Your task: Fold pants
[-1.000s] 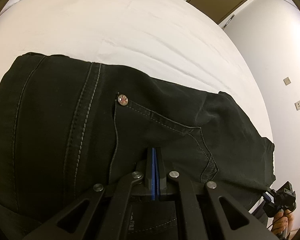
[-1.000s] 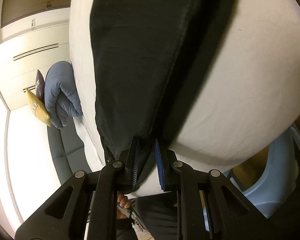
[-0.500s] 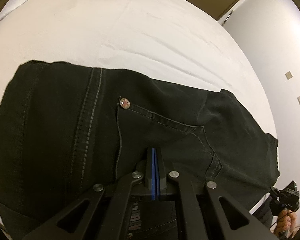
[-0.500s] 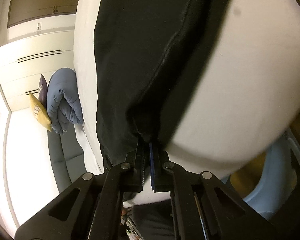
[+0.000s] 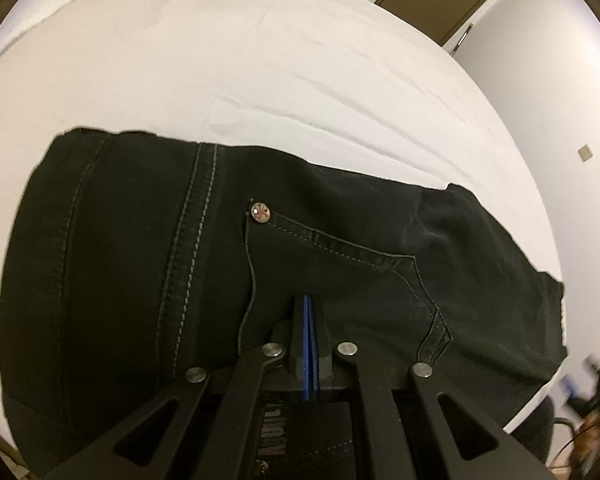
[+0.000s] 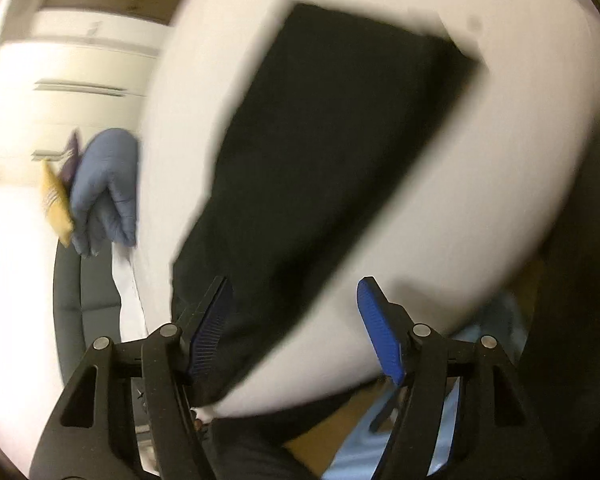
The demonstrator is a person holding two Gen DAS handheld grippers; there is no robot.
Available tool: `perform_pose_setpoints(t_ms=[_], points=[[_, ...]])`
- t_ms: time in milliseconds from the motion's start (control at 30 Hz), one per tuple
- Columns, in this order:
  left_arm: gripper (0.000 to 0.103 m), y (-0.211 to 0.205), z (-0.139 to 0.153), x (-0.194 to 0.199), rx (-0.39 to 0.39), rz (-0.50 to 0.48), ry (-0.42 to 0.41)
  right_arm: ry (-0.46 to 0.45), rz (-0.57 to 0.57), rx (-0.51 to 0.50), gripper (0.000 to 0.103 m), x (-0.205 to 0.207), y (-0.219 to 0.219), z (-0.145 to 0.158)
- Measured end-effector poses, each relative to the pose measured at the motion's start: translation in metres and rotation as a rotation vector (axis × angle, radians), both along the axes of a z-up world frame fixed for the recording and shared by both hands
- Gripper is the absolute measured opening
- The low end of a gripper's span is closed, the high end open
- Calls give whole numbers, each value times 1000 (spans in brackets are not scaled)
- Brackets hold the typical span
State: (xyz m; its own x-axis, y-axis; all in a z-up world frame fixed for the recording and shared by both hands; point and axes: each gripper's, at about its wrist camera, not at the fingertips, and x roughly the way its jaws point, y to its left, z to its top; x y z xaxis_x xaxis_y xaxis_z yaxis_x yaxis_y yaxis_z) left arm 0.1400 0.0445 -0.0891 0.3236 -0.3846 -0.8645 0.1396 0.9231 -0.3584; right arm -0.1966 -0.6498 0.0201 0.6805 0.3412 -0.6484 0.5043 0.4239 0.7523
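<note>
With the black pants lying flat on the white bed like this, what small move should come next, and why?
Probably open the left gripper and lift it off the pants. The right gripper is opening with its fingers clear of the cloth, and the pants lie flat on the bed; the left fingers are shut at the waist, by the pocket.

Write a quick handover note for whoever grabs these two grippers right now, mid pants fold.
Left gripper: shut, fingers together over the pocket area; a pinch of cloth can't be confirmed.
Right gripper: jaws opening, nothing clamped, above the near end of the pants.
Black pants: lying on the white bed, lengthwise fold apparently in place.
Left: probably the crosswise fold, then smoothing.
</note>
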Motion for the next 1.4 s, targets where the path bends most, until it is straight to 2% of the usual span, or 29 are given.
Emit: perform_pose_setpoints(t_ms=[67,100,167,200,233,267,333,367,400,433,467,500,533,567,600,633,733,767,800,833,867,967,1033,1067,1100,1200,1333,1367,1400], points=[[3,-5,9,-4,46,9,-20,-83,58,-55,65,21,0,27],[8,-8,14,-6,63,12,-35,-136,98,-67,65,36,3,39],[26,-13,25,-11,84,26,-76,-242,229,-76,65,77,20,56],[38,-17,31,-13,94,31,-102,-281,302,-62,65,99,29,56],[45,-20,35,-15,106,33,-119,-279,344,-50,65,117,37,52],[46,-24,37,-14,120,28,-128,-233,384,-26,65,140,46,39],[47,-27,31,-10,140,22,-117,-203,474,107,63,176,59,7],[47,-26,25,-8,139,22,-105,-156,489,126,61,191,63,-11],[47,-24,20,-5,124,25,-98,-84,477,72,61,203,63,-28],[46,-22,17,-3,115,31,-97,-66,478,36,55,211,63,-38],[46,-21,17,-1,112,34,-96,-96,452,26,27,215,52,-49],[46,-22,17,1,116,32,-97,-91,377,24,1,214,33,-59],[46,-22,17,2,122,31,-98,-76,312,37,0,212,17,-65],[46,-22,17,4,125,28,-100,-113,202,80,0,201,-8,-69],[46,-22,17,6,122,28,-99,-128,101,41,0,189,-29,-66],[46,-22,17,6,117,32,-99,-126,-31,-53,0,170,-55,-56],[48,-17,21,1,99,55,-106,-83,-219,-113,0,133,-93,-40],[50,-18,23,-3,101,65,-115,-62,-240,-137,10,122,-99,-29],[54,-19,27,-7,105,75,-127,-43,-237,-180,10,117,-94,-17],[57,-22,31,-11,107,80,-141,-65,-202,-215,10,115,-82,-4],[59,-25,35,-15,100,79,-152,-123,-110,-210,10,119,-62,7],[64,-44,38,-27,68,34,-153,-204,161,-54,10,141,-1,0],[64,-55,34,-34,96,-3,-152,-172,207,7,10,146,17,-20],[64,-57,29,-37,104,-6,-141,-121,186,19,10,143,17,-33],[64,-57,26,-39,99,-4,-124,-84,148,25,5,134,10,-45],[64,-51,20,-47,90,3,-108,-83,-16,7,0,86,-32,-57],[65,-51,24,-55,97,2,-113,-43,-314,-98,0,-3,-107,-36],[66,-52,24,-57,94,-1,-113,-17,-366,-159,10,-20,-120,-22],[66,-54,24,-57,92,-3,-111,39,-403,-244,10,-30,-125,-6]])
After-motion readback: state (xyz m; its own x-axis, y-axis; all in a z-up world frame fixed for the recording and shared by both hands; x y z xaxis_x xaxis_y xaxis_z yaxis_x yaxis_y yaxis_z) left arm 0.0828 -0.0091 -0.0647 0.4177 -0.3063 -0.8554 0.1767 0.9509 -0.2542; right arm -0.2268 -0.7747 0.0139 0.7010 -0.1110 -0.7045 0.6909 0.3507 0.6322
